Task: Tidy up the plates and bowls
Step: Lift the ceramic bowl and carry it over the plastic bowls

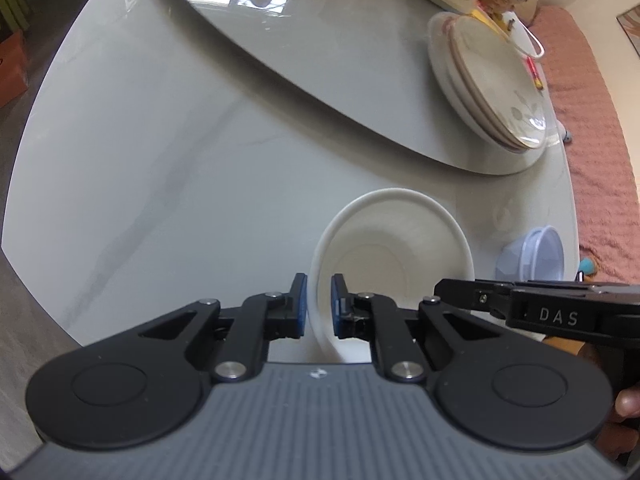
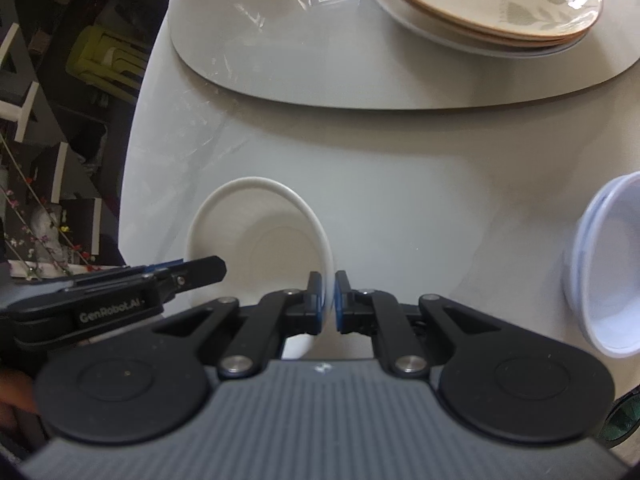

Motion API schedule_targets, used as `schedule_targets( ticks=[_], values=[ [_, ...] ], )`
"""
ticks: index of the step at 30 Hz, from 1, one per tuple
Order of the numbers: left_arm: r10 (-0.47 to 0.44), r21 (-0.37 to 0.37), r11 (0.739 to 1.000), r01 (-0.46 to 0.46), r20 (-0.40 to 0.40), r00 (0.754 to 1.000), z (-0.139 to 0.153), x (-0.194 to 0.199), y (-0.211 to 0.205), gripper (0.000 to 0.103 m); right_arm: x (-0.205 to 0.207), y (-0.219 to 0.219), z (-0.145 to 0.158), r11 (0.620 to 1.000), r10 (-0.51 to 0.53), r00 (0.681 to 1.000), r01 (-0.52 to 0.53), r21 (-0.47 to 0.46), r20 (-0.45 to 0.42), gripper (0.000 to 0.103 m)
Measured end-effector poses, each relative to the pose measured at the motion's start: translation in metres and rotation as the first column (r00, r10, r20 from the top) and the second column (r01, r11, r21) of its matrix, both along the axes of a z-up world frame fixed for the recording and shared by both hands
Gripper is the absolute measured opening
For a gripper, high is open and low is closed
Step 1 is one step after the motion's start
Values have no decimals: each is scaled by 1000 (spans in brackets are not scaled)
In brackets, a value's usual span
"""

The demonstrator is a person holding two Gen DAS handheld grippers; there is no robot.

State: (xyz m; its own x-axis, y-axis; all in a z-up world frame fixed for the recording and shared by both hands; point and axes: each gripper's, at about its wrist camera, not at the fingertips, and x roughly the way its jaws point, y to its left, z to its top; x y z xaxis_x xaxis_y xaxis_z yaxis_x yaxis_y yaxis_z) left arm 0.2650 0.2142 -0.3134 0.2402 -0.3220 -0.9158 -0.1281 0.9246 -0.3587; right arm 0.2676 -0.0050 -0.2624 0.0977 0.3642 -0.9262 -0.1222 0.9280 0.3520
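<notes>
Both the left tongs point(image 1: 319, 304) and right tongs point(image 2: 328, 302) pinch narrowly on opposite rims of the white bowl point(image 1: 394, 248).

**Both grippers clamped, fingers nearly together**

The left gripper point(image 1: 319, 304) has its blue-padded fingers point(image 1: 301, 300) drawn in to a narrow gap. The right gripper point(image 2: 328, 300) is pinched tighter, only a thin slit between its pads point(image 2: 316, 300). Each reaches into the other's view from the side. A fingertip, probably the right hand's point(image 1: 628, 402), shows at the left-wrist view's edge.
</notes>
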Motion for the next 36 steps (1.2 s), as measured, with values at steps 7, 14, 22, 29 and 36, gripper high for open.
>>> schedule_targets(
  ticks=[7, 14, 22, 29, 36],
  values=[
    [-20, -37, 999, 21, 33, 999, 28, 1, -12, 14, -3, -12, 14, 999, -27, 1000, 26, 26, 16, 9],
    [-83, -59, 994, 89, 97, 992, 62, 10, -46, 14, -7, -42, 41, 994, -93, 992, 88, 60, 80, 9],
    [-119, -81, 988, 131, 138, 983, 80, 22, -88, 14, -8, -79, 57, 991, -119, 985, 112, 67, 121, 9],
    [-141, -87, 984, 154, 144, 980, 82, 29, -124, 14, -9, -118, 64, 987, -148, 977, 138, 78, 152, 9],
    [-180, -53, 981, 187, 118, 977, 78, 37, -156, 14, -15, -147, 64, 981, -187, 969, 173, 92, 164, 10]
  ],
)
